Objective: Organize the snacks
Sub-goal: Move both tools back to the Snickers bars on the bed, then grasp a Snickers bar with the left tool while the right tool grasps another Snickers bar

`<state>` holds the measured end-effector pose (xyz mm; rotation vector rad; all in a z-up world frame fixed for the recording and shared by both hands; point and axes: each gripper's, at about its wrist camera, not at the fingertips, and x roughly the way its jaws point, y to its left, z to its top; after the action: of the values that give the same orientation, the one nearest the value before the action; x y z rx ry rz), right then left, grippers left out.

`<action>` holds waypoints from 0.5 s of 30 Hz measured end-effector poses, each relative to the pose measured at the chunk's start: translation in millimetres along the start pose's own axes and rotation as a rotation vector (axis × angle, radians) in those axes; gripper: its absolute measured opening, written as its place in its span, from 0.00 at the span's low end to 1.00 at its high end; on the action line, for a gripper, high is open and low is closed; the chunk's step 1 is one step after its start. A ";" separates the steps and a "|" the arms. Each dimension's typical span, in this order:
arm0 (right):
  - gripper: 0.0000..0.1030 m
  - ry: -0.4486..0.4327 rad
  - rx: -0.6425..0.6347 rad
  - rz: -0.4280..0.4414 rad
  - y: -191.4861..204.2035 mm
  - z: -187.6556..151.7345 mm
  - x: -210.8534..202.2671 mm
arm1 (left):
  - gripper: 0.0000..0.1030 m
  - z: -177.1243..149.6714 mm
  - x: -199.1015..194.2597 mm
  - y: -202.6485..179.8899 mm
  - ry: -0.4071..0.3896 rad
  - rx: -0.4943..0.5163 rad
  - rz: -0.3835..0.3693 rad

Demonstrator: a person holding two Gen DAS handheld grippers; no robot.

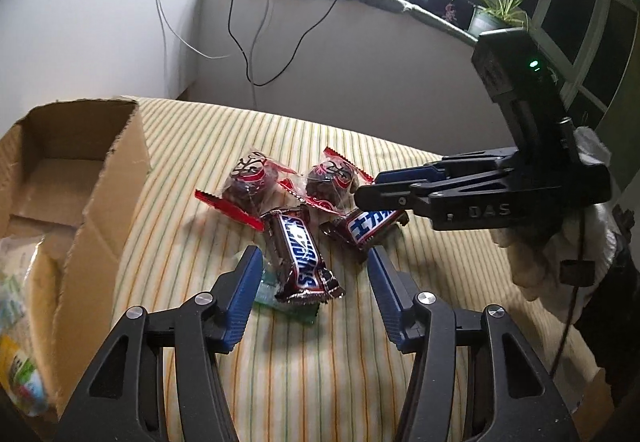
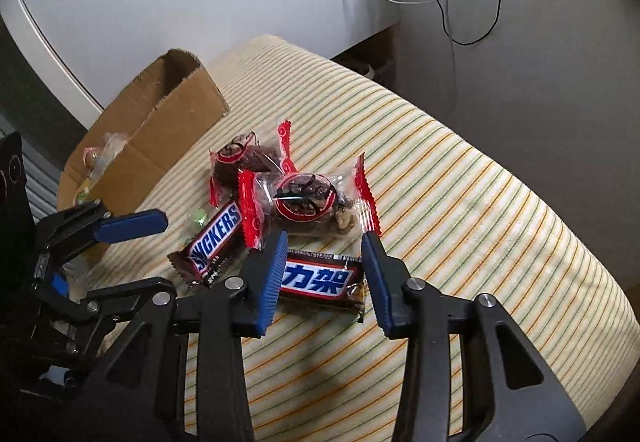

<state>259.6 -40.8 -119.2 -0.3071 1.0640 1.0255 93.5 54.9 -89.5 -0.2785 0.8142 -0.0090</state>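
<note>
We take the cardboard box (image 1: 100,177) as our landmark; it stands open-topped on the striped cloth (image 1: 320,362) that covers the bench, with a few wrapped snacks inside it.

Beside the box, out on the cloth, lies a small heap of snacks. The Snickers bar (image 1: 298,254) with Latin lettering is the bar nearer the box, and under its near end sits a small green candy (image 1: 266,288). The second Snickers bar (image 2: 320,278), printed with Chinese characters, lies on the far side of the first from the box. Behind the two bars are two red-edged clear packets: the first date packet (image 1: 250,179) closer to the box, the second date packet (image 1: 332,181) farther from it and resting partly on the other snacks.

Our left claw (image 1: 316,266) is spread wide, its blue pads on either side of the Latin-lettered bar without touching it. Our right claw (image 2: 325,256) is also spread wide, its pads flanking the Chinese-lettered bar, low over it; we cannot tell whether the pads touch the wrapper. Neither claw holds anything. In the left wrist view the right claw reaches in from the side away from the box, over the second bar.
</note>
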 end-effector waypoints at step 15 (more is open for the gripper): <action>0.40 0.059 -0.138 0.018 15.9 -16.1 -2.5 | 0.43 4.4 30.0 -4.2 0.053 0.036 0.045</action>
<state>237.1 -44.3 -121.2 -0.4427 1.0522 1.1144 117.8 48.6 -107.1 -0.2266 0.8715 0.0116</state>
